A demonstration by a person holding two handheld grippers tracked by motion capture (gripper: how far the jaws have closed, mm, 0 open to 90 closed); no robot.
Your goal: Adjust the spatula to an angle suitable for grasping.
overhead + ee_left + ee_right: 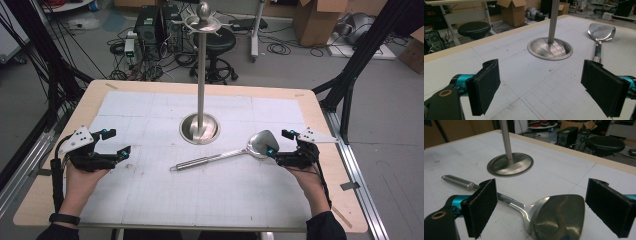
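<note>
Table (60, 200), gridded mat on top. Steel stand (201, 75), upright on its round base at mid-table. Spatula (225, 154), flat on the mat just in front of the stand, blade toward the right gripper (278, 142), whose jaws sit spread either side of the blade, not pinching. Left gripper (116, 141), held level near the table's left edge, jaws spread, nothing between.

The tall polished steel stand (201, 75) rises from its round dished base (199, 128) at mid-table, blocking straight passage across the centre. The flat steel spatula (227, 154) lies just in front of the base, barring low sweeps there. The white gridded mat (150, 195) lies bare to the left, right rear and near edge.
</note>
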